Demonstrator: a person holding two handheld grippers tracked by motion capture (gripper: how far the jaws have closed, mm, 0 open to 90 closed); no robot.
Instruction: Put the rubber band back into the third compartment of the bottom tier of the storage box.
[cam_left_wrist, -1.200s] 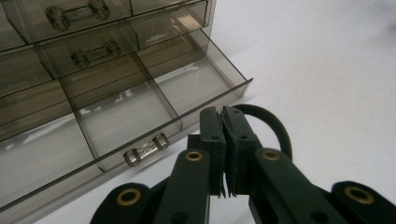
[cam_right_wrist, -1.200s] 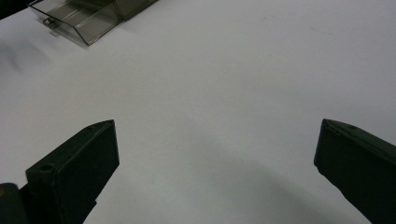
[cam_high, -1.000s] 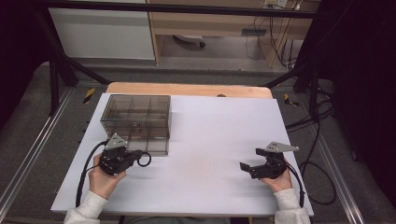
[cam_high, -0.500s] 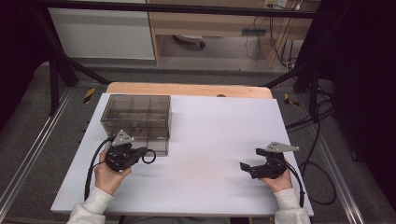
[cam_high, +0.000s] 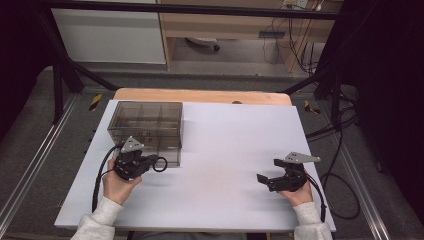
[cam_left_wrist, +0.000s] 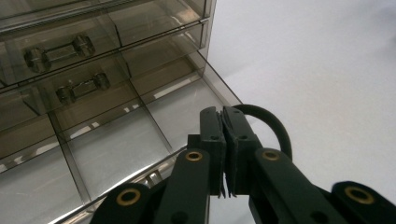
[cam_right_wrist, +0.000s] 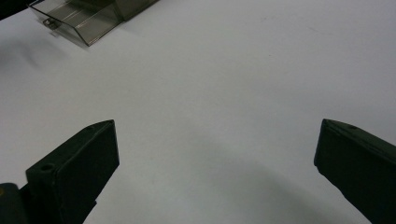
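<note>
Right gripper (cam_high: 266, 179) rests on the white counter (cam_high: 225, 150), jaws spread wide, nothing between them. Left gripper (cam_high: 150, 162) is pinched tight on a black ring (cam_left_wrist: 266, 122), right at the smoky clear drawer organizer's (cam_high: 146, 125) open bottom drawer (cam_left_wrist: 140, 149).

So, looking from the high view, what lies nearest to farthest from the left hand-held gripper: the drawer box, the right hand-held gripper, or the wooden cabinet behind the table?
1. Clear drawer box, right beside it.
2. Right hand-held gripper, across the table.
3. Wooden cabinet, far back.
</note>
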